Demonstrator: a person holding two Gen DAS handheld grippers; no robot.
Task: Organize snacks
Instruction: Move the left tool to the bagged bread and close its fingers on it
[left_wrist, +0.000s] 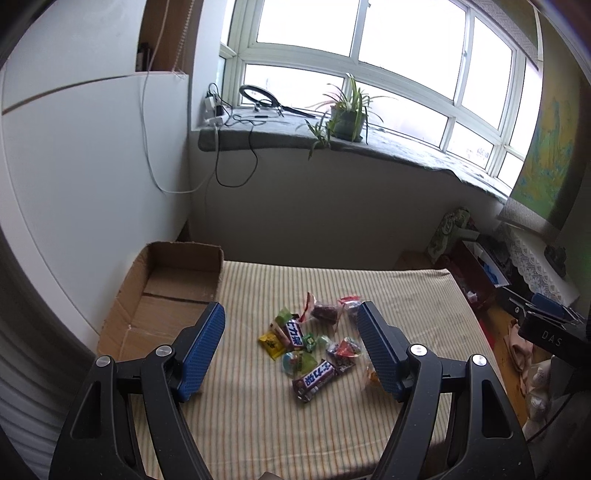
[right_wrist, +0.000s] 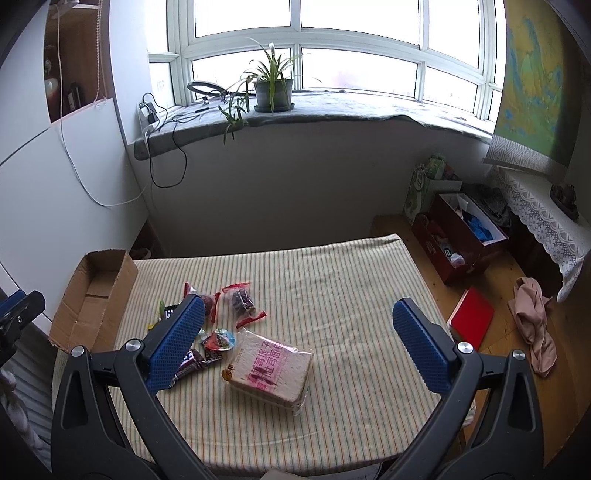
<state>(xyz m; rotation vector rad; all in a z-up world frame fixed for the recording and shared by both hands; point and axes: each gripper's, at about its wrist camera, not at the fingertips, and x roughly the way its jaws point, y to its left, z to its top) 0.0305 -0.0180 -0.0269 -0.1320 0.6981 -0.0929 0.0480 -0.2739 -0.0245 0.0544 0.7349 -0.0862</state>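
Note:
Several small wrapped snacks lie in a loose pile on the striped cloth, among them two dark chocolate bars and red candy packs. My left gripper hovers open above the pile, nothing between its blue pads. In the right wrist view a wrapped loaf of sliced bread lies right of the same snack pile. My right gripper is open wide over the bread, holding nothing. An empty cardboard box stands at the cloth's left edge, also seen as the box in the right view.
A windowsill with a potted plant, a ring light and cables runs along the far wall. On the floor to the right are a red box of items, a red book and a pink cloth. A lace-covered table stands far right.

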